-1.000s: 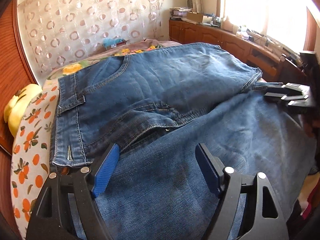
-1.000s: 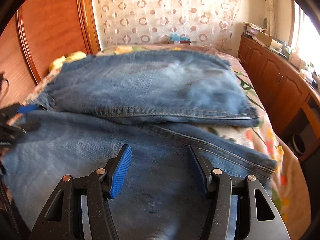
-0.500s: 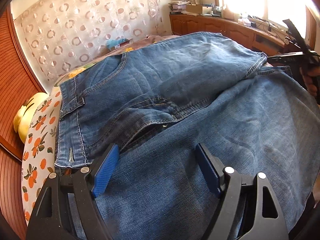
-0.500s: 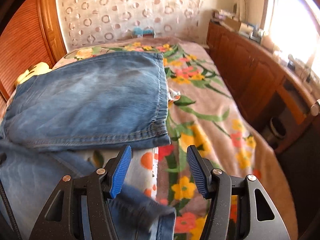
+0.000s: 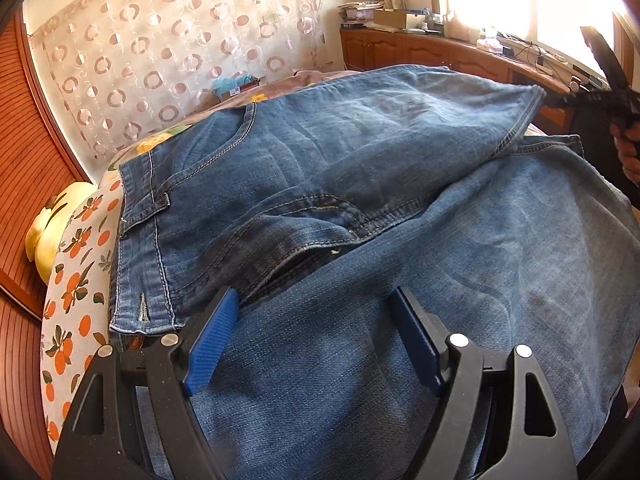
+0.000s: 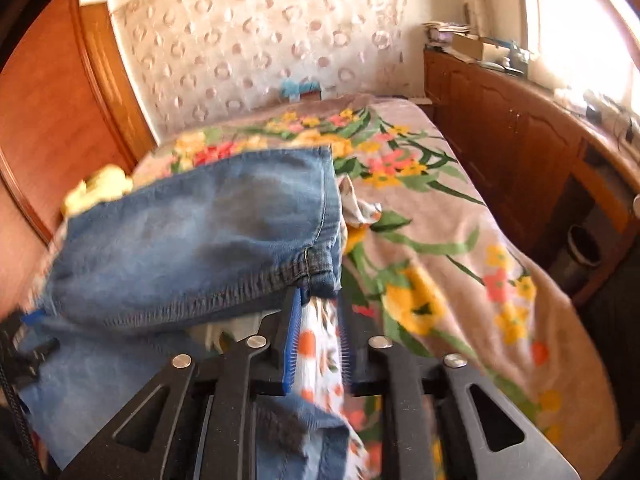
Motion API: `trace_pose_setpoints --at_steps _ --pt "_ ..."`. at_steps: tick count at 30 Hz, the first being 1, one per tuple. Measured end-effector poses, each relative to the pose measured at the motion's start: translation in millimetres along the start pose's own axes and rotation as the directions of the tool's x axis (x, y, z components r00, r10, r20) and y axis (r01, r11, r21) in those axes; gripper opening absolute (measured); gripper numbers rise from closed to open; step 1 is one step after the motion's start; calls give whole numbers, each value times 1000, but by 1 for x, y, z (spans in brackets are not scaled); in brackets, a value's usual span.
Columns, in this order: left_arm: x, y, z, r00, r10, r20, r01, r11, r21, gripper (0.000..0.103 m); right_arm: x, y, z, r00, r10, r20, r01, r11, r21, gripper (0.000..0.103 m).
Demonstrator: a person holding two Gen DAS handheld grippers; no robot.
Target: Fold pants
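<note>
Blue jeans [image 5: 360, 184] lie on the bed with the legs folded, the waistband at the left. My left gripper [image 5: 316, 336] is open and hovers just over the near denim layer, close to the waistband corner. In the right wrist view the jeans [image 6: 192, 240] fill the left half, with the hem corner right at my fingertips. My right gripper [image 6: 318, 320] has its jaws nearly closed at that hem corner [image 6: 320, 268]; whether it pinches the denim is unclear. The right gripper also shows at the far right of the left wrist view [image 5: 612, 92].
The bed has a floral cover [image 6: 440, 240] and an orange-print sheet [image 5: 68, 288]. A yellow pillow [image 5: 52, 224] lies by the wooden headboard [image 5: 24, 160]. A wooden cabinet [image 6: 520, 140] runs along the right side, with a bin [image 6: 582, 248] below it.
My right gripper has swung right to the jeans' hem corner and narrowed its jaws from wide open to nearly closed. My left gripper has stayed open and barely moved.
</note>
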State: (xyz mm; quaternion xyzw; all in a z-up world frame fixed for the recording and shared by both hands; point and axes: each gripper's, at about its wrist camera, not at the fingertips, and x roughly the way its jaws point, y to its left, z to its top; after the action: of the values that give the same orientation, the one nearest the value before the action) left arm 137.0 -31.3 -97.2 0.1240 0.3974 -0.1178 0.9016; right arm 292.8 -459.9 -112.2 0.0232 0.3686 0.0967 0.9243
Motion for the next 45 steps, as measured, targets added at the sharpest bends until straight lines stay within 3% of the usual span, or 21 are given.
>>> trace_pose_setpoints --at_steps 2,8,15,16,17,18,22,25,28,32,36,41,45 --pt "0 1 0 1000 1 1 -1 1000 -3 79 -3 0 -12 999 -20 -31 20 1000 -17 32" --pt "-1 2 0 1000 -2 5 2 1000 -17 79 -24 10 -46 999 8 -37 -9 999 -37 35" --pt "-7 13 -1 999 11 40 -9 998 -64 79 -18 13 -53 997 17 -81 -20 999 -39 36" --pt "-8 15 -1 999 10 49 -6 997 -75 79 -17 13 -49 997 20 -75 -22 999 -29 32" --pt "-11 18 -1 998 4 61 1 996 -92 79 -17 13 -45 998 31 -61 -32 999 -18 10" --pt "-12 21 -2 998 1 70 6 994 -105 79 -23 15 -40 998 51 -45 -51 999 -16 7" --pt "-15 29 -4 996 -7 91 20 989 -145 79 -55 20 -15 993 79 92 -77 997 -26 5" --pt "-15 31 -3 996 -11 92 25 988 -153 79 -68 26 9 987 65 149 -61 998 -25 5" --pt "-14 32 -3 996 -11 92 25 988 -154 79 -44 41 21 994 -24 105 32 997 -77 5" --pt "-14 33 -3 995 -14 94 29 987 -160 79 -4 45 15 998 -68 -15 67 994 -84 6" --pt "-14 34 -4 996 -16 91 31 986 -163 79 -24 41 -4 1000 -19 -6 19 998 -51 22" --pt "-14 34 -4 996 -15 92 29 987 -156 79 -73 38 -45 1000 -25 9 26 997 -77 43" --pt "-14 35 -5 996 -16 91 30 986 -162 79 -99 38 -78 999 -43 -32 40 994 -97 46"
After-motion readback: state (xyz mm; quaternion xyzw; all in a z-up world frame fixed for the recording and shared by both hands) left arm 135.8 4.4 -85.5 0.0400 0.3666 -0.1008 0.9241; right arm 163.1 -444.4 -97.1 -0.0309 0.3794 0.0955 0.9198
